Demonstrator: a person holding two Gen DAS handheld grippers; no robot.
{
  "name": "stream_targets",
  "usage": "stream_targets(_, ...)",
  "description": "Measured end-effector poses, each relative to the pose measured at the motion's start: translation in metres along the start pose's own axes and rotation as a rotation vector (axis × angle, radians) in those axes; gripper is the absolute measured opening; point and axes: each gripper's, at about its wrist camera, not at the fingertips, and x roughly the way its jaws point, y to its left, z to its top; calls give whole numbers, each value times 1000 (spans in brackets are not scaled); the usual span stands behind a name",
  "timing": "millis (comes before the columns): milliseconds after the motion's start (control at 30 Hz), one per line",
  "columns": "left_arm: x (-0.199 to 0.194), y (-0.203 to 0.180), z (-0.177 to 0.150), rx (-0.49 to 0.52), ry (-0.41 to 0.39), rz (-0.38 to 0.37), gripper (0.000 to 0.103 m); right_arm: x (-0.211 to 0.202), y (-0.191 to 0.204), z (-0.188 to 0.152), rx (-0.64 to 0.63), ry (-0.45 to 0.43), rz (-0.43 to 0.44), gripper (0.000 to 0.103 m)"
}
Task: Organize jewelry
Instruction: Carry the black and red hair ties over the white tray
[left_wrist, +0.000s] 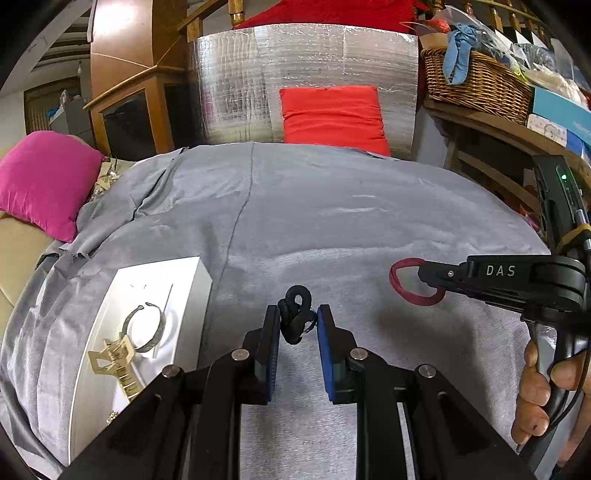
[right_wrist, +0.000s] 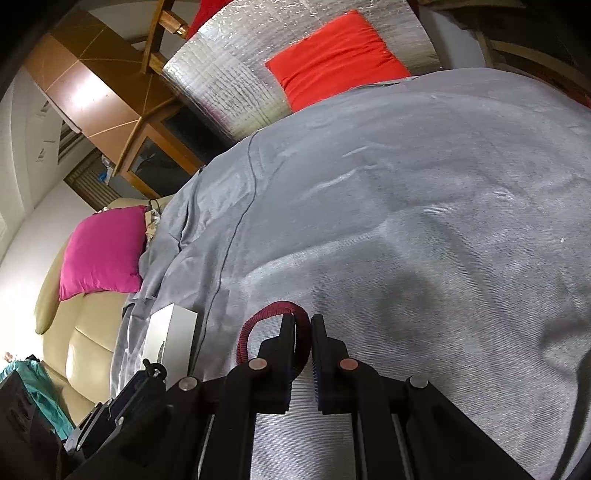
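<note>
My left gripper (left_wrist: 298, 320) is shut on a black hair tie (left_wrist: 294, 314), twisted between the blue pads just above the grey cloth (left_wrist: 332, 221). My right gripper (right_wrist: 303, 325) is shut on a dark red hair tie (right_wrist: 258, 325); in the left wrist view it (left_wrist: 424, 275) comes in from the right with the red loop (left_wrist: 402, 284) hanging off its tip. A white box (left_wrist: 147, 295) lies at the left and holds a metal bangle (left_wrist: 147, 326) and a gold hair claw (left_wrist: 114, 363). The box also shows in the right wrist view (right_wrist: 170, 332).
The grey cloth covers a rounded table. A pink cushion (left_wrist: 44, 181) and a beige sofa (right_wrist: 85, 343) lie at the left. A red cushion (left_wrist: 332, 114) leans on a silver foil panel (left_wrist: 258, 81) behind. A wicker basket (left_wrist: 476, 81) sits on a shelf at back right.
</note>
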Motion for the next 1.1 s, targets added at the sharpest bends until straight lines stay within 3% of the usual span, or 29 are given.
stream_targets(500,-31,39,-7,-66,-37,18,21,17,41,-21,-52,16,65,10)
stream_targets(700,-62,62,-14,-129,-92,45,21,12,62,-38,-85,15,111,10)
stream_targets(933,-94,136,-31,-325,-145,128,21,-1,85,-47,-165,-22,133,10)
stream_targets(1100,-96,188,-43,-427,-144,199,21,-3,101,-47,-205,-31,135,10)
